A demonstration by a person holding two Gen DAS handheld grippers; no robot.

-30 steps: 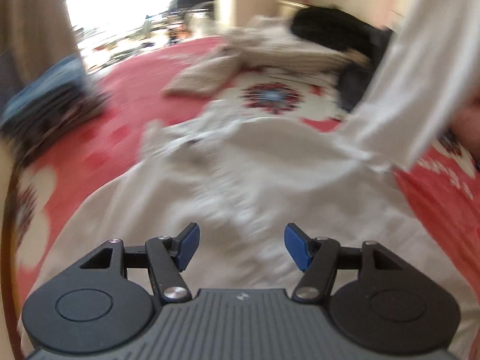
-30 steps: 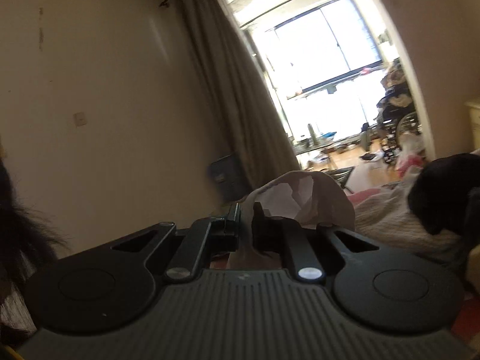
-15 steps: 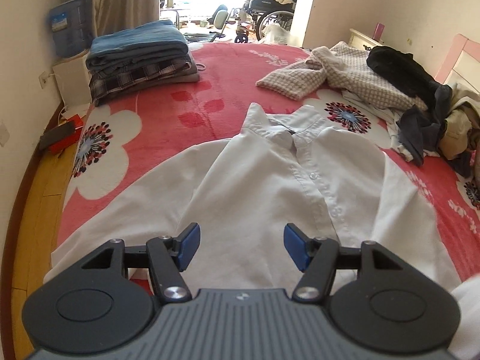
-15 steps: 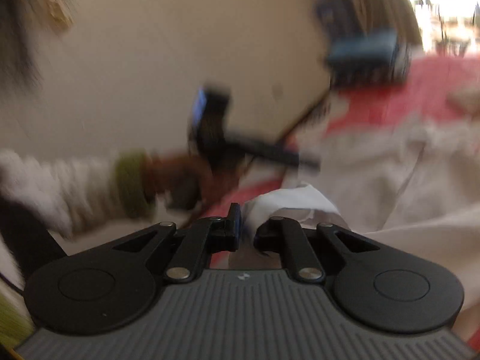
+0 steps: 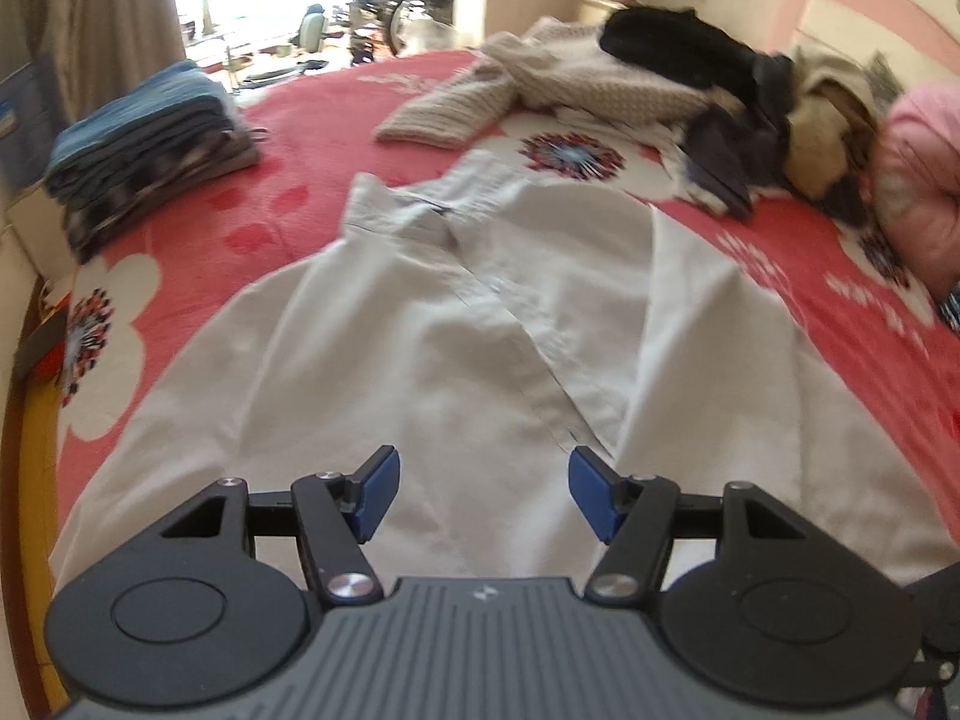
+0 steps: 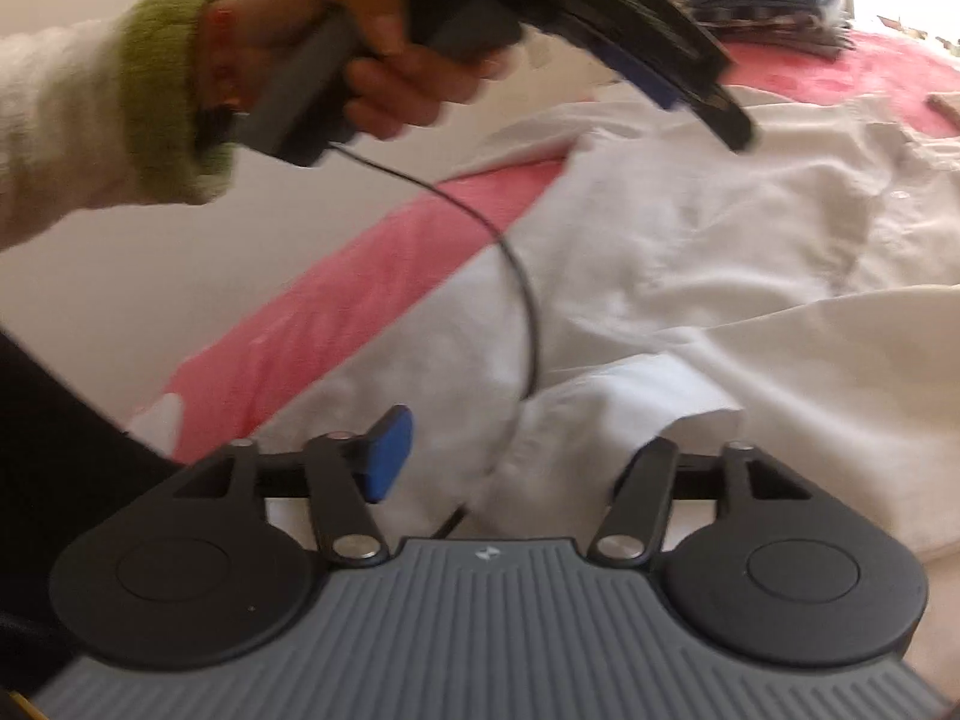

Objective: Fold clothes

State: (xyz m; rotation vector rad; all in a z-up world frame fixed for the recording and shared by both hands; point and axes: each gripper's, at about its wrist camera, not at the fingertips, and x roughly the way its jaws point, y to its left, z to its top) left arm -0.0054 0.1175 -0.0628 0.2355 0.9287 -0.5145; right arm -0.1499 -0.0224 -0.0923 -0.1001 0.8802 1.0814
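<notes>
Far left of your left gripper's jaws, a stack of folded blue and plaid clothes sits at the edge of the red floral bedspread; that part looks done. Straight ahead of those jaws lies the white button-up shirt, collar away from you, front up, spread flat but not yet folded. Your left jaws stand open with nothing between them, hovering just above the shirt's lower body. Beyond and right of them waits a heap of unfolded garments, beige knit and black, so plenty is left.

From the right wrist view, your left hand in its white sleeve with green cuff holds the other tool up and to the left of the right jaws. Your right gripper has just been opening; its jaws are now wide apart, and the white sleeve cuff lies loose between and just ahead of them (the right pad is hidden behind cloth, so contact there is unclear). My read: one sleeve laid in, the folds themselves remain.
</notes>
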